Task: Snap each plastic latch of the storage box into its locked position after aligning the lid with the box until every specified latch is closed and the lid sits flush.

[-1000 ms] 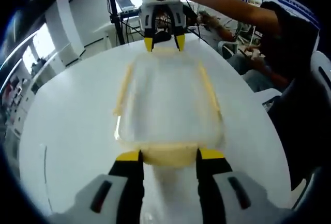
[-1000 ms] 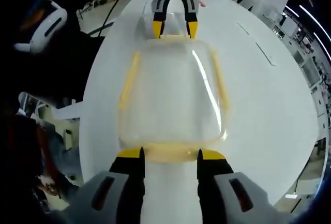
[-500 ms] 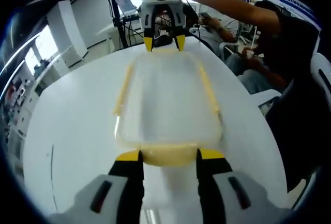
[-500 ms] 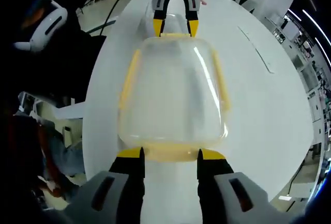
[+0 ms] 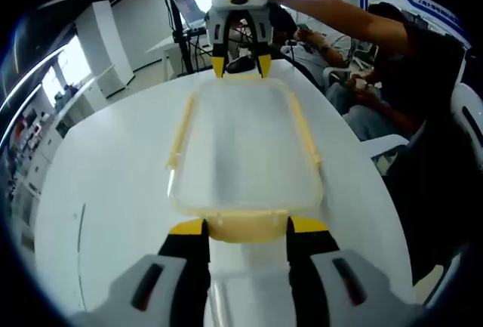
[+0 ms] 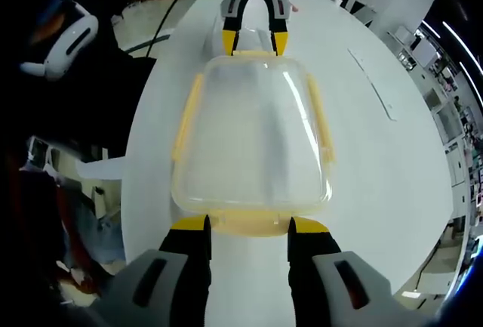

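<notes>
Clear plastic storage box (image 5: 245, 146) with yellow latches is flanked on the white desk (image 5: 98, 191) by left tongs (image 5: 245, 227) and right tongs (image 6: 247, 226), both spread wide at opposite end latches.

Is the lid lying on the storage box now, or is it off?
On. The clear lid covers the whole storage box, its yellow rim following the box edge. Whether the end latch has snapped shut, cannot tell.

storage box (image 5: 243, 146): clear, faintly frosted plastic, glossy glints | latches (image 5: 247, 225): opaque yellow plastic, smooth | table (image 6: 392, 168): white, smooth, satin sheen | left gripper (image 5: 246, 226): matt grey-black plastic, yellow tips
</notes>
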Motion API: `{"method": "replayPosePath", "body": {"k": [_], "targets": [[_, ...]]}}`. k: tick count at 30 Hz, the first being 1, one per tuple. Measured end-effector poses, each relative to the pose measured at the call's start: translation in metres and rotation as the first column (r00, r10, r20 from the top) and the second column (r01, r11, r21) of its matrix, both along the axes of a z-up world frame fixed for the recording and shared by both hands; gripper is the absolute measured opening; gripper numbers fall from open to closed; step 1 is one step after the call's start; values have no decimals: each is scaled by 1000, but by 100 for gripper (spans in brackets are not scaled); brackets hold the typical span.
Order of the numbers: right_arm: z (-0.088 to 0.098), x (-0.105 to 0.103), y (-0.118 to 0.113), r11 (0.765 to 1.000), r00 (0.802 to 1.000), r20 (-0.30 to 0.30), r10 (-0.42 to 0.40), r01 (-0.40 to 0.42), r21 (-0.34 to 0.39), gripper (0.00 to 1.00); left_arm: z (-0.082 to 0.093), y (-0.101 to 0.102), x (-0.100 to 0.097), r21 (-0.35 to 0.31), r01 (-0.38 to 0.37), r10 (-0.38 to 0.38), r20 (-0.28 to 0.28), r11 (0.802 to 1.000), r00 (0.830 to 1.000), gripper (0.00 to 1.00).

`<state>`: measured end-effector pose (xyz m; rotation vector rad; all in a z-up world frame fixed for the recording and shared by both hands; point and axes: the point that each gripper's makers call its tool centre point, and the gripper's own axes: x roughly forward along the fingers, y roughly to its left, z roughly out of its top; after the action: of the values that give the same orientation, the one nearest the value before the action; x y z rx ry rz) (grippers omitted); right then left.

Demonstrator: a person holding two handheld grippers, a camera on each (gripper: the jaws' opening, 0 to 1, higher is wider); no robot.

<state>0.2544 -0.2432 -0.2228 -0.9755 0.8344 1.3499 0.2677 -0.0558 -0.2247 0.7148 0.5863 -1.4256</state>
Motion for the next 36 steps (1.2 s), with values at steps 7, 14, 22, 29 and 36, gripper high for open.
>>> {"method": "replayPosePath", "body": {"k": [7, 14, 22, 29, 36], "targets": [[3, 1, 6, 1000, 1000, 7, 8, -8, -1, 38, 4, 5, -1, -9, -9, 9, 2, 1000, 1000, 38], [6, 4, 13, 1000, 1000, 9, 20, -20, 14, 38, 5, 12, -3, -27, -19, 18, -13, 999, 1000, 38], [5, 7, 24, 998, 999, 11, 41, -42, 38, 38, 6, 23, -3, -38, -34, 33, -23, 999, 999, 38], [10, 8, 30, 997, 999, 15, 47, -48, 54, 38, 9, 28, -3, -50, -39, 38, -29, 998, 999, 38], [10, 7, 39, 997, 998, 4, 57, -57, 59, 38, 8, 37, -5, -48, -45, 44, -33, 998, 999, 38]]}}
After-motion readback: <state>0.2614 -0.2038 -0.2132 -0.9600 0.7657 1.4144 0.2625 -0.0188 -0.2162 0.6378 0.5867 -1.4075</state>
